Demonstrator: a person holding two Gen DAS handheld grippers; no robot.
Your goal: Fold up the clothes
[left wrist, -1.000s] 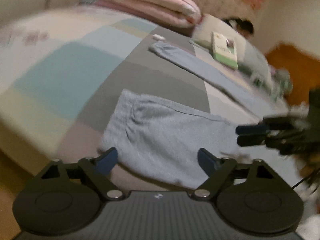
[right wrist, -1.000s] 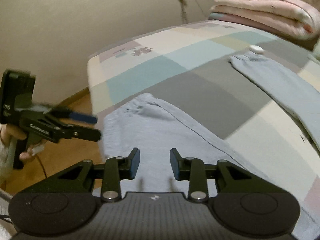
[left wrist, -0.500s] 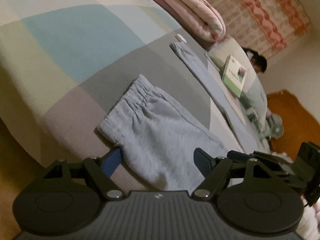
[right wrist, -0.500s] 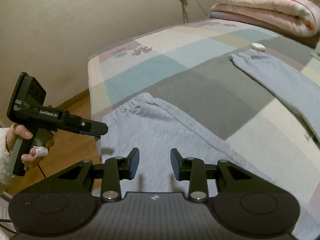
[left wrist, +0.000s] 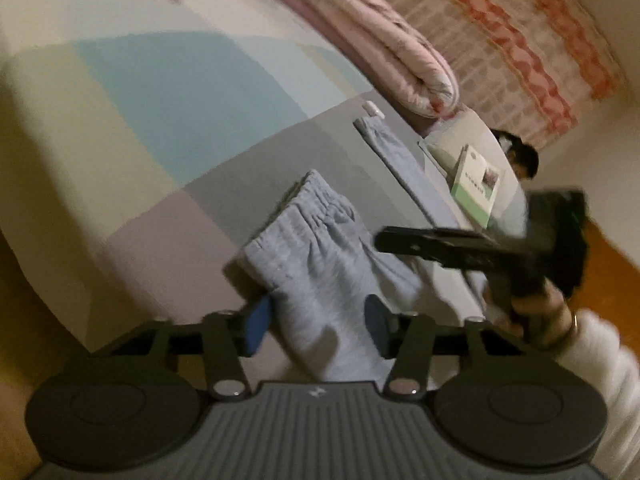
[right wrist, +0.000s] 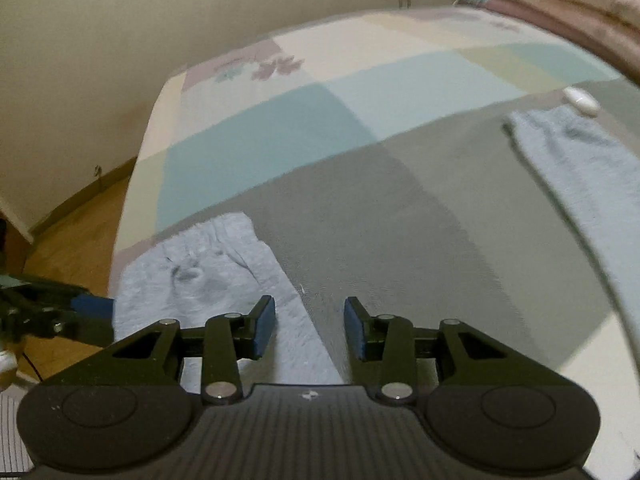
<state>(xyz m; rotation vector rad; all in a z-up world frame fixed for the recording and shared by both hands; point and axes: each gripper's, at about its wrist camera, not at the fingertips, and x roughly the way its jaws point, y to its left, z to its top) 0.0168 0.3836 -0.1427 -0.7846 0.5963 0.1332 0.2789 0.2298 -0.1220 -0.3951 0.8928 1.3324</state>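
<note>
Light blue-grey sweatpants lie flat on the patchwork bedspread, waistband near the bed's edge and one leg stretching away. My left gripper sits low over the waistband corner. Its jaws are closing with the fabric between them, and the pads stand clear of it. My right gripper hovers over the pants' far edge, jaws opening, nothing pinched. In the left wrist view the right gripper reaches in above the pants, held by a hand in a white sleeve. The left gripper shows low at the left in the right wrist view.
A folded pink quilt lies along the back of the bed. A small white object rests by the leg cuff. A green-and-white box sits on a pillow. Wooden floor lies beyond the bed's edge.
My left jaws have narrowed and the gripper has sunk and rolled toward the waistband corner. My right gripper has swept sideways across the pants to their far edge and opened slightly.
</note>
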